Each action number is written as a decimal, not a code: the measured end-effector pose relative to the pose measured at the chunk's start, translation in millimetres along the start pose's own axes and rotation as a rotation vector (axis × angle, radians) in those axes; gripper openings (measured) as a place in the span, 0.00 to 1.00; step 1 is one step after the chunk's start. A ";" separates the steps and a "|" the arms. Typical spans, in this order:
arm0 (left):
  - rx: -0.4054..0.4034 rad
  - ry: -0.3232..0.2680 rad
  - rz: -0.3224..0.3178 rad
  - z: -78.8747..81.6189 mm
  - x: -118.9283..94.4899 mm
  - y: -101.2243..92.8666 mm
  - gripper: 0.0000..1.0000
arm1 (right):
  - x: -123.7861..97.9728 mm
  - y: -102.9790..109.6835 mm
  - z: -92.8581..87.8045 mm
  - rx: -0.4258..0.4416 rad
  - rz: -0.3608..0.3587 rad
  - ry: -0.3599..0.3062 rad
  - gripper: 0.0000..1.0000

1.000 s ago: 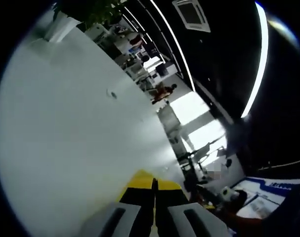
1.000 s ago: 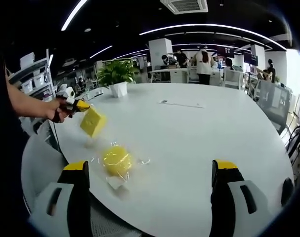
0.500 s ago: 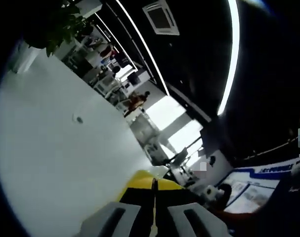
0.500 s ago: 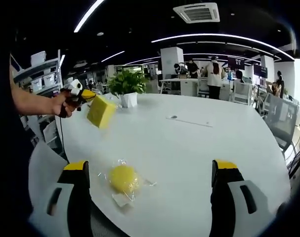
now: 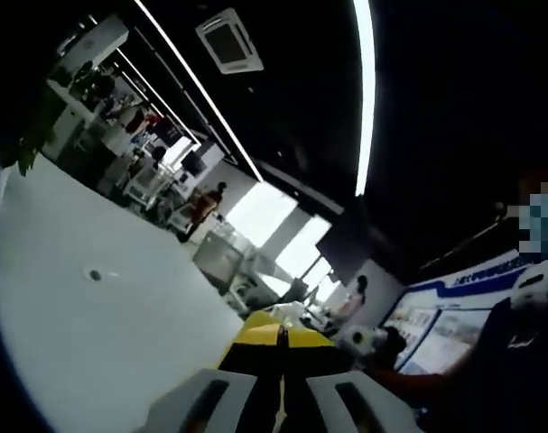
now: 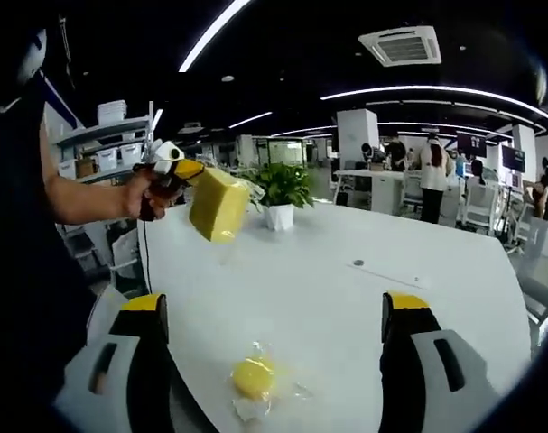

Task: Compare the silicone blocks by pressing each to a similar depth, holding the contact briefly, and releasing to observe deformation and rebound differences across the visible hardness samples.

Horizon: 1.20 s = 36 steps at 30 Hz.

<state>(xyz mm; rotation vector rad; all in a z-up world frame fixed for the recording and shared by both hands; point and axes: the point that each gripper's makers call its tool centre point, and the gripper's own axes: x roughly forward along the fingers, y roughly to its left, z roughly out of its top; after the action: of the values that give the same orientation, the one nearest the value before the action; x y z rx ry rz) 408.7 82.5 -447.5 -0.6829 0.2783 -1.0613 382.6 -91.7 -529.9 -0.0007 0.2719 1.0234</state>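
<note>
A wide white table [image 6: 418, 298], smooth and slightly glossy, is seen spreading across the right gripper view, with a potted plant [image 6: 281, 191] standing at its far side. Above the table's near left, a yellow silicone block [image 6: 218, 204] is held in the air, clamped at one corner by the left gripper [image 6: 185, 171], whose jaws are pressed together on it; a person's hand [image 6: 147, 194] is wrapped round the handle. The block is squarish, matt and sharp-edged (it is judged light, since a corner pinch carries it, and yielding rather than fragile). A firmer hold would be had across two flat faces. A second sample [image 6: 254, 376], a rounded yellow lump, is seen lying on the table's near edge in crinkled clear wrap, likely slippery to grip. The right gripper [image 6: 274, 361] is held with its jaws wide apart, nothing between them.
</note>
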 end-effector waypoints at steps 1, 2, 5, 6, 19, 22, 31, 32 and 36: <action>-0.002 0.000 -0.011 1.7 0.6 -3.3 0.00 | 2.4 6.6 5.5 0.018 0.040 -0.017 0.90; -0.011 -0.018 -0.040 6.5 1.4 -10.2 0.00 | 5.8 8.7 11.9 0.014 0.054 -0.030 0.91; -0.005 -0.033 -0.064 11.3 3.0 -22.2 0.00 | 13.1 16.4 19.4 -0.005 0.091 -0.015 0.87; -0.002 -0.039 -0.081 12.4 4.2 -29.7 0.00 | 15.1 18.4 22.7 -0.011 0.101 -0.016 0.86; 0.034 -0.010 -0.172 6.0 13.9 -73.9 0.00 | 40.0 55.5 64.2 -0.018 0.267 -0.089 0.69; 0.027 -0.003 -0.205 2.5 16.2 -81.3 0.00 | 46.3 73.3 72.4 0.021 0.344 -0.113 0.63; 0.012 0.021 -0.234 -11.8 16.6 -85.3 0.00 | 54.8 91.2 88.3 0.045 0.432 -0.161 0.49; 0.010 0.020 -0.232 -12.2 16.5 -85.1 0.00 | 54.9 94.1 88.7 0.044 0.437 -0.163 0.47; 0.003 0.020 -0.239 -12.7 16.5 -86.6 0.00 | 56.5 98.7 84.9 0.063 0.449 -0.153 0.42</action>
<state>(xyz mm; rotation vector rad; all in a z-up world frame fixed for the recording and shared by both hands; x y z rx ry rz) 348.7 36.6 -400.4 -0.7154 0.2160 -1.2963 346.1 18.4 -448.1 0.2033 0.1663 1.4529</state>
